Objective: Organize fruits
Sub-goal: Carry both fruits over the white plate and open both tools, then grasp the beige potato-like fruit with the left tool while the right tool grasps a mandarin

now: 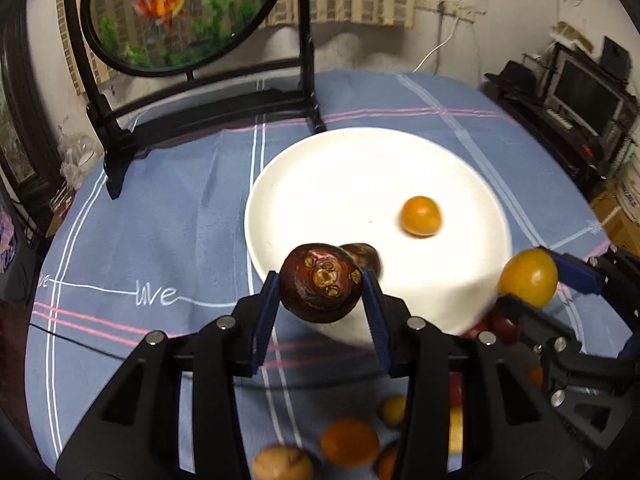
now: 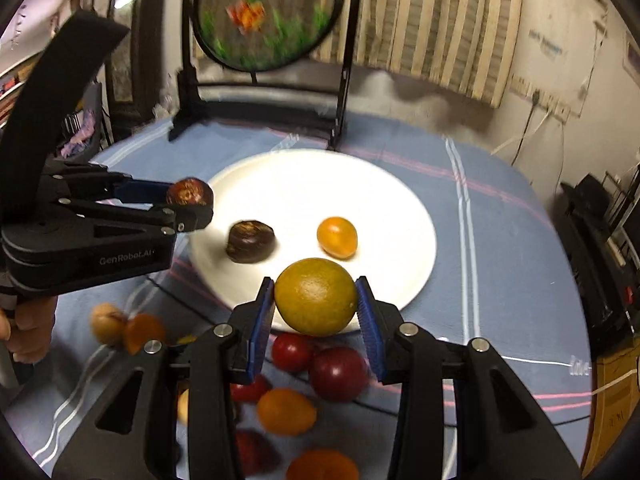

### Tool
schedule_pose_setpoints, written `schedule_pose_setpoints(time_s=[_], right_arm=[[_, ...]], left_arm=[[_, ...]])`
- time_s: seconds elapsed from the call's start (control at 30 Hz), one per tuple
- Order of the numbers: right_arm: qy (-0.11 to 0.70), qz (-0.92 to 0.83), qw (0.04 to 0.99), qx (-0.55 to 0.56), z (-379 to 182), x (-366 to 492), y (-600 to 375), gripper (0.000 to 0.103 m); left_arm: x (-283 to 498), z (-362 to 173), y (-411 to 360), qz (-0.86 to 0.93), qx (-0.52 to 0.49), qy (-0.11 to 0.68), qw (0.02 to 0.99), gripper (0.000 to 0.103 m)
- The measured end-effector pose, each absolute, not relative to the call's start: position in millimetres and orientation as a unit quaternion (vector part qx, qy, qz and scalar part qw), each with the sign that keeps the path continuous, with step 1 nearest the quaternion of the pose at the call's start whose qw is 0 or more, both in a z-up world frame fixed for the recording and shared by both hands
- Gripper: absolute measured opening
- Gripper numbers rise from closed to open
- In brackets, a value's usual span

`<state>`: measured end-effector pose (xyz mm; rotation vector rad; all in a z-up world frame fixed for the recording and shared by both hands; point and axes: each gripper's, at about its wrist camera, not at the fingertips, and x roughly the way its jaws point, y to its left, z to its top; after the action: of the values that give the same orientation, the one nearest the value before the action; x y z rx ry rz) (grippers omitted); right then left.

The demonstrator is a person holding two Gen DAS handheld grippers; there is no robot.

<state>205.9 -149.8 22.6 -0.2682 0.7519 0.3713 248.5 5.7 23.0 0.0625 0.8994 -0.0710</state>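
My left gripper point(image 1: 320, 284) is shut on a dark brown water chestnut point(image 1: 321, 282), held over the near rim of the white plate point(image 1: 352, 168). From the right wrist view the same left gripper point(image 2: 191, 204) and its chestnut point(image 2: 189, 192) hang at the plate's left edge point(image 2: 416, 208). My right gripper point(image 2: 316, 300) is shut on a yellow-green citrus fruit point(image 2: 316, 296) above the plate's near rim; this fruit point(image 1: 528, 278) also shows at the right of the left wrist view. On the plate lie a second chestnut point(image 2: 251, 241) and a small orange kumquat point(image 2: 337, 237).
Loose fruit lies on the blue plaid cloth point(image 1: 160, 240) near me: red ones point(image 2: 338, 372), orange ones point(image 2: 286, 410) and a tan one point(image 2: 105, 322). A round fish picture in a black stand point(image 1: 184, 12) rises behind the plate. A hand point(image 2: 28, 328) holds the left gripper's handle.
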Motion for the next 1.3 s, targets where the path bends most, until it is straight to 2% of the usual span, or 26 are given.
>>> schedule_pose_setpoints(time_s=[0.17,0.23,0.3,0.43,0.67,0.77,1.03,1.3], right_arm=[[0.404,0.171,0.888,-0.139,-2.5,230.3,-142.5,0.043],[0.409,0.162,0.886,-0.150,-7.2,233.3,-139.5,0.044],[0.402,0.161,0.889,-0.148,-4.3,231.3,-141.5,0.044],[0.384,0.158,0.901,-0.124,10.7,214.9,-157.8,0.046],[0.371,0.157,0.913,-0.066,30.2,157.0,-204.2,0.048],[0.367,0.147,0.917,-0.056,31.3,129.3,-216.5,0.059],[0.375,0.153,0.913,-0.036,14.3,72.7,-226.3,0.059],[0.389,0.153,0.908,-0.030,1.0,54.0,-219.3,0.059]], left_arm=[[265.6,6.3,6.4,-0.033,0.018,0.452,0.891,0.044],[267.1,4.1,8.8,-0.021,0.014,0.453,0.891,0.065],[261.4,7.3,10.5,-0.013,0.018,0.446,0.895,0.066],[244.2,20.3,16.3,-0.016,0.017,0.431,0.902,0.075],[194.3,30.7,31.1,-0.021,0.026,0.417,0.908,0.077],[170.8,27.1,35.2,-0.020,0.033,0.419,0.907,0.077],[117.2,5.0,48.9,-0.017,0.032,0.438,0.898,0.078],[93.2,-12.8,52.1,-0.015,0.026,0.449,0.893,0.079]])
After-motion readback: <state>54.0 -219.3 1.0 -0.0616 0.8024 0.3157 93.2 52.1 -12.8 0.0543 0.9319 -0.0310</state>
